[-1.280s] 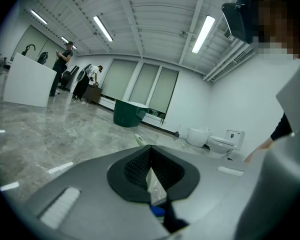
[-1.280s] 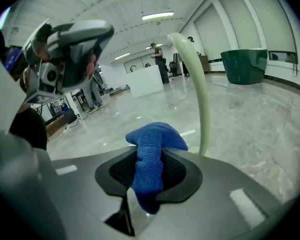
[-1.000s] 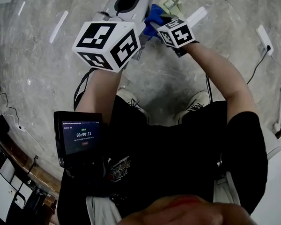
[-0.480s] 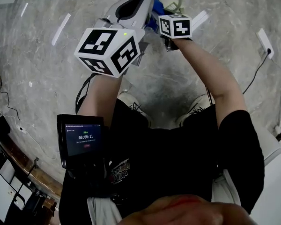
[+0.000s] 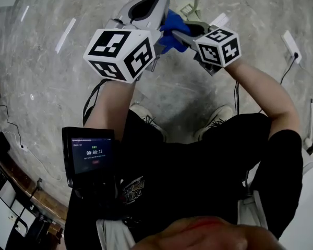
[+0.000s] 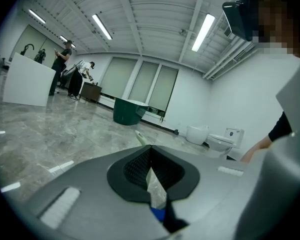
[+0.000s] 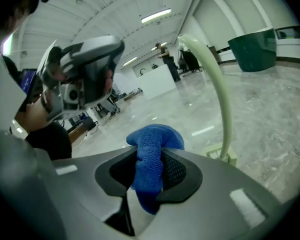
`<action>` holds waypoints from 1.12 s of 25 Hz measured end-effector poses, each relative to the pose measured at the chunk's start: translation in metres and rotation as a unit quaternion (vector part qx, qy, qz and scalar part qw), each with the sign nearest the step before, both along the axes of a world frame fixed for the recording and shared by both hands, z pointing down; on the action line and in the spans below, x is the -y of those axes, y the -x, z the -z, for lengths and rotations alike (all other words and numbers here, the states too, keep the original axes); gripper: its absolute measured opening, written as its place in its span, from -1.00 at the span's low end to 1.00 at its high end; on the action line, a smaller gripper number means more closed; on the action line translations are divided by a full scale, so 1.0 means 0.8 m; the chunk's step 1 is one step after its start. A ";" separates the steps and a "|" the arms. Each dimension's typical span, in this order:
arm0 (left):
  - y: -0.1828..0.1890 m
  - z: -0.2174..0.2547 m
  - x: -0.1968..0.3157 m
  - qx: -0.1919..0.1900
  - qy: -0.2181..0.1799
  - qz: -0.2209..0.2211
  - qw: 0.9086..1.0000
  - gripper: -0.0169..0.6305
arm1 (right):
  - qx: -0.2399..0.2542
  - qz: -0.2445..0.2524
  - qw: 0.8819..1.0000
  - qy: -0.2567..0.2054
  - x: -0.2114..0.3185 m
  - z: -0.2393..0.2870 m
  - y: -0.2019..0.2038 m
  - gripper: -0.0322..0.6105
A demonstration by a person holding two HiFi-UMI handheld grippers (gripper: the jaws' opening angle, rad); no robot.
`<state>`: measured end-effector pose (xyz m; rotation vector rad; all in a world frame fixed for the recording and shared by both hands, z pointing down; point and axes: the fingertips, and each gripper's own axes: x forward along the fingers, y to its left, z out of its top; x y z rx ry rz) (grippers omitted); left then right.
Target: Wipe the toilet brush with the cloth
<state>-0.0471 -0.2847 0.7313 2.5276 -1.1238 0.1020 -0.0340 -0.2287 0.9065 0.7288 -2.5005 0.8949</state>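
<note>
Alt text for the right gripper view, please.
A blue cloth is clamped between the jaws of the right hand-held gripper. Beyond it a pale green toilet brush curves upward at right, over a grey marble floor.

green bin (image 6: pixel 126 112), white toilet (image 6: pixel 218 142), timer screen (image 5: pixel 91 154), marble floor (image 5: pixel 36 72)

Even brightness from ceiling strip lights (image 6: pixel 204 31); fisheye bends edges, corners go black.

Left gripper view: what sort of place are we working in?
Probably a large indoor hall, maybe a bathroom-fixture test space: polished stone floor, toilets along the far wall, ceiling strip lights.
</note>
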 end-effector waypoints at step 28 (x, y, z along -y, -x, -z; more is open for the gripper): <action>0.000 -0.010 0.006 -0.001 0.010 0.007 1.000 -0.94 | 0.050 -0.147 0.976 -0.151 0.055 0.205 -0.137 -0.57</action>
